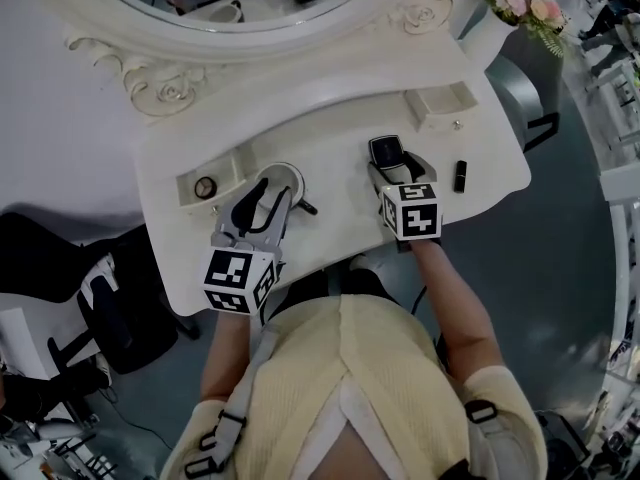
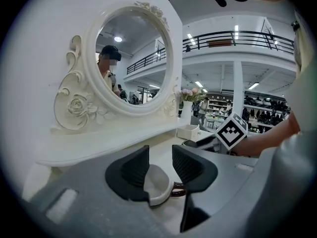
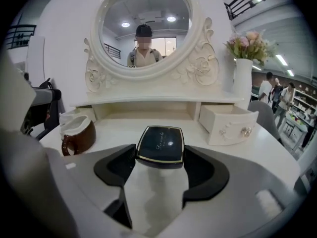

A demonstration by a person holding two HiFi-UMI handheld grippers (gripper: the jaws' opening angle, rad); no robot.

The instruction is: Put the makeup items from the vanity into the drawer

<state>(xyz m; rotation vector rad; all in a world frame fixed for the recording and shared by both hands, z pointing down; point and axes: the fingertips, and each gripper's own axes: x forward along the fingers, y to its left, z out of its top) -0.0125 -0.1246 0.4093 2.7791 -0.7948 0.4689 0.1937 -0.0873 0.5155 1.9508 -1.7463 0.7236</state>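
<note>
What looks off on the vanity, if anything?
Only the brown mug with a white inside, standing at the left of the vanity: crockery, not makeup. Nothing looks spilled or broken.

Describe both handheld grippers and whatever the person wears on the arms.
Left gripper and right gripper match: grey bodies, black ribbed jaw pads, each bearing a white cube with black square markers. The person wears a pale yellow short-sleeved top with dark buckled straps.
</note>
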